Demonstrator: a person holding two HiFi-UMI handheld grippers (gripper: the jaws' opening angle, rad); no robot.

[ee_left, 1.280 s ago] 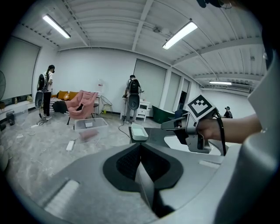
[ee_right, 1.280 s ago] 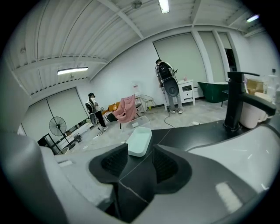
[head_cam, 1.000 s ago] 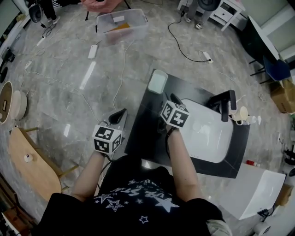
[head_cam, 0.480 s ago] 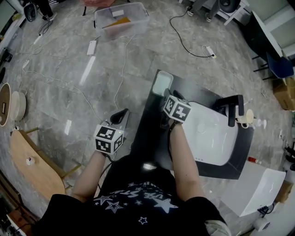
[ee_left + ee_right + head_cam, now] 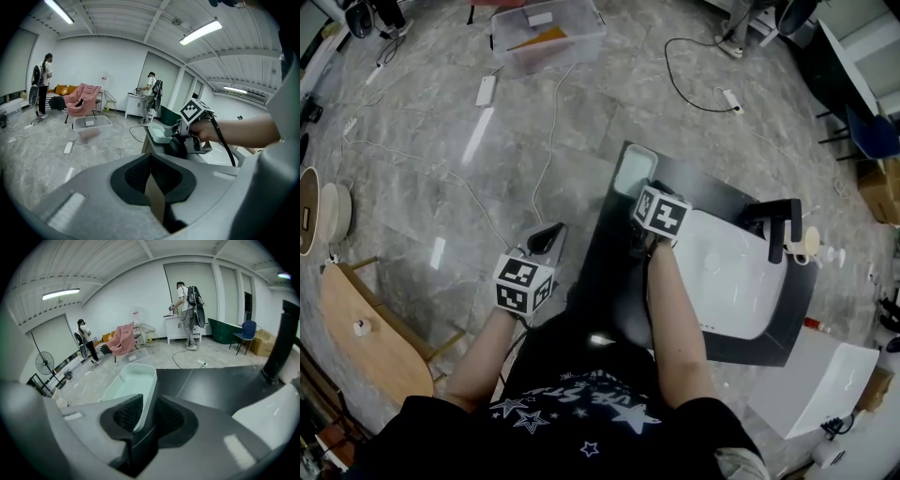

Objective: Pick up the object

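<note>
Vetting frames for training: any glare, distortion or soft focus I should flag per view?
Head view: fisheye bend; bright streaks glare on the glossy grey marble floor. Left gripper view: round black vignette, ceiling tube light blown out. Right gripper view: same vignette; pale green plastic tray is sharp inside the right gripper, whose jaws are closing.

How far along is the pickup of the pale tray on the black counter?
Done: the right gripper is at the pale tray, with the tray's near wall between its jaws. In hand: the jaws are closing, but a gap shows at one pad, so no firm grip yet. Left: clamp and lift, as the tray sits on the black counter. The left gripper is shut, empty and off to the side.
</note>
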